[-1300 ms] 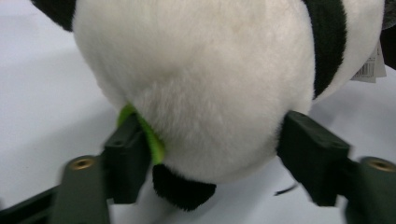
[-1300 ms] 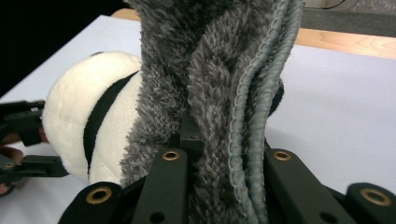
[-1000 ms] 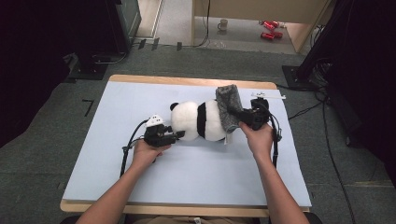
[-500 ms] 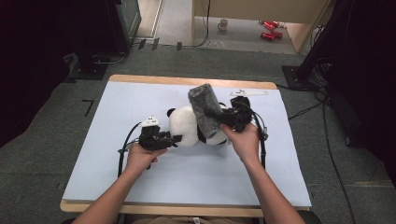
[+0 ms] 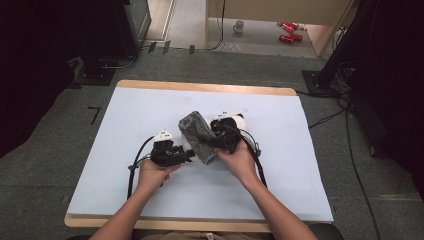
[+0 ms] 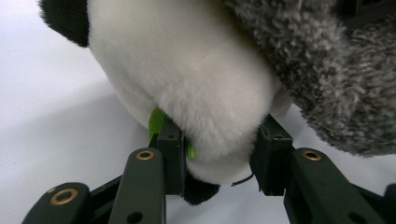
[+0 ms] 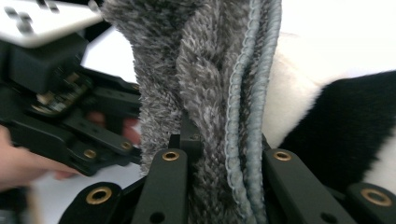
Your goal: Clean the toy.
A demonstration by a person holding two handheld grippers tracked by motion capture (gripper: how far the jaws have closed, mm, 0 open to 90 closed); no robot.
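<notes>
While clamped: right tool (image 7: 219,140) on grey cloth (image 7: 205,70), left tool (image 6: 219,154) seemingly pinching panda (image 6: 187,70).

Plush panda (image 5: 240,121) on table (image 5: 125,115) centre; fuzzy cloth (image 5: 197,134) draped over its left part.

No readable text, label, brand or number is showing anywhere; the small dark marks on the white plate at the upper left of the right gripper view are staying illegible.
</notes>
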